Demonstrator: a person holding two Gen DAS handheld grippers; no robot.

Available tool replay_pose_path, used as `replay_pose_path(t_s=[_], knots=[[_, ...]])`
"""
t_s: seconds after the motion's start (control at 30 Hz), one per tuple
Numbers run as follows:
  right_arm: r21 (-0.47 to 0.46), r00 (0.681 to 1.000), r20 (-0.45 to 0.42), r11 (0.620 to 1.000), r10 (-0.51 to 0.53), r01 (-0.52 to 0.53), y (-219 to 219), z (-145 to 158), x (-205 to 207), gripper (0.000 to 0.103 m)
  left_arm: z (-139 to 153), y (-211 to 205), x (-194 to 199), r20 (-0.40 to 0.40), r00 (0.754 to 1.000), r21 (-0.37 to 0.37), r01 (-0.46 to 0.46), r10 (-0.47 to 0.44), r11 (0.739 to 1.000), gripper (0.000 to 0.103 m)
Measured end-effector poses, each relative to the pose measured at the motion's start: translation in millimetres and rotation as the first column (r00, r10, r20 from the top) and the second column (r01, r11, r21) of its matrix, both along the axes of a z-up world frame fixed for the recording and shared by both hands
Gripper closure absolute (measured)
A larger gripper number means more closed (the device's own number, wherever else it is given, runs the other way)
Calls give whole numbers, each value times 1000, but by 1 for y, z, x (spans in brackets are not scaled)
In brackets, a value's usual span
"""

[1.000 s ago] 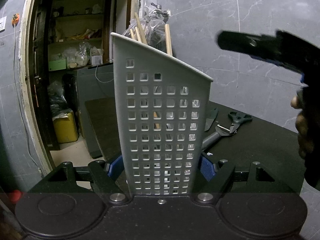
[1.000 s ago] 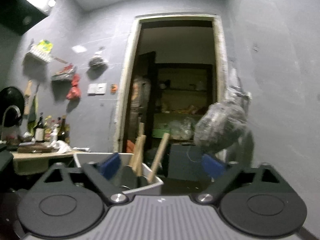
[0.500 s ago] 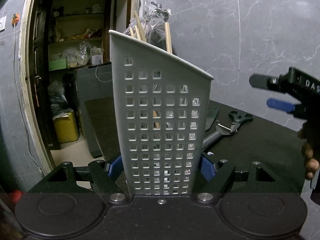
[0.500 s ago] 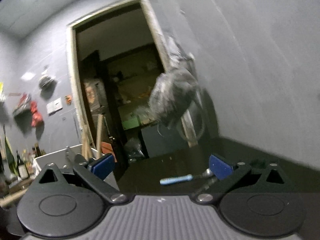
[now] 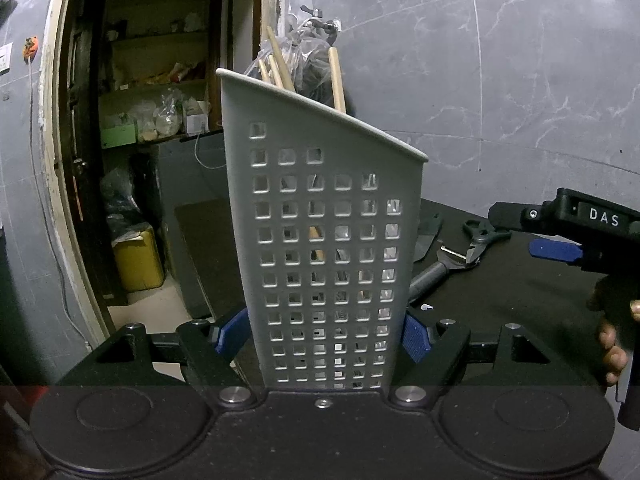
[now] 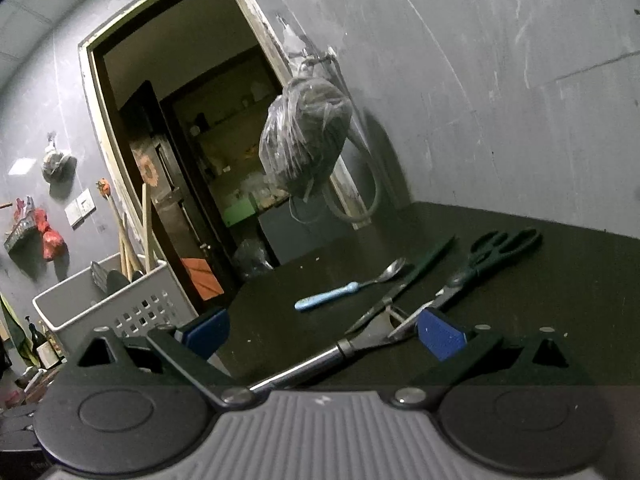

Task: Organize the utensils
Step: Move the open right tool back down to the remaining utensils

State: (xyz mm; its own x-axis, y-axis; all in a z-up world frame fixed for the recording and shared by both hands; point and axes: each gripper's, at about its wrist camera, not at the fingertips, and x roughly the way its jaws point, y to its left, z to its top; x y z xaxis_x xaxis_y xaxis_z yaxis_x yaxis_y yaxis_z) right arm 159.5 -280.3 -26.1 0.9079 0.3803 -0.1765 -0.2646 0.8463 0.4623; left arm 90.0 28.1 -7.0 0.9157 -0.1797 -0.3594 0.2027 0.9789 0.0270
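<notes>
My left gripper point(image 5: 325, 334) is shut on the white perforated utensil holder point(image 5: 324, 248), its blue pads against both side walls. Wooden handles point(image 5: 336, 76) stick up out of the holder. My right gripper point(image 6: 322, 330) stands open and tilted over the black table point(image 6: 560, 320), with nothing between its pads. Under it lies a steel-handled tool point(image 6: 304, 368). Beyond are a blue-handled spoon point(image 6: 332, 294), a knife point(image 6: 384, 306) and dark green scissors point(image 6: 488, 256). The holder point(image 6: 108, 296) shows at the left of the right wrist view. The right gripper point(image 5: 560, 240) appears at the right edge of the left wrist view.
A grey tiled wall point(image 5: 500, 80) backs the table. An open doorway point(image 6: 192, 140) leads to a storeroom with shelves. A plastic bag point(image 6: 304, 136) hangs from a tap by the door frame. A yellow canister point(image 5: 138, 260) sits on the floor beyond the table's left edge.
My right gripper has swung down and rolled, from facing the doorway to looking over the table's utensils. In the left wrist view it dropped lower at the right. The left gripper and holder stayed put.
</notes>
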Motion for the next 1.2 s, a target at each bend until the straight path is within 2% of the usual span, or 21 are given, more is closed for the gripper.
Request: replay_pose_path(t_s=[0.37, 0.6, 0.77, 0.9, 1.03, 1.2], knots=[[-65, 997, -81, 998, 7, -12, 12, 2, 11, 0, -2, 1, 3, 1, 1000, -11, 14, -14, 1000, 24], [-72, 990, -142, 997, 12, -22, 12, 1, 21, 0, -4, 5, 4, -1, 1000, -20, 21, -21, 1000, 22], [-201, 986, -163, 977, 36, -69, 15, 22, 46, 0, -4, 6, 5, -1, 1000, -30, 26, -26, 999, 22], [-273, 977, -196, 953, 80, -133, 19, 46, 87, 0, -3, 8, 5, 1, 1000, -39, 29, -29, 999, 22], [-195, 957, -272, 967, 106, -162, 15, 55, 135, 0, -3, 9, 6, 1, 1000, -41, 30, -30, 999, 22], [-110, 931, -336, 976, 140, -187, 16, 51, 183, 0, -1, 6, 9, 2, 1000, -38, 26, -25, 999, 22]])
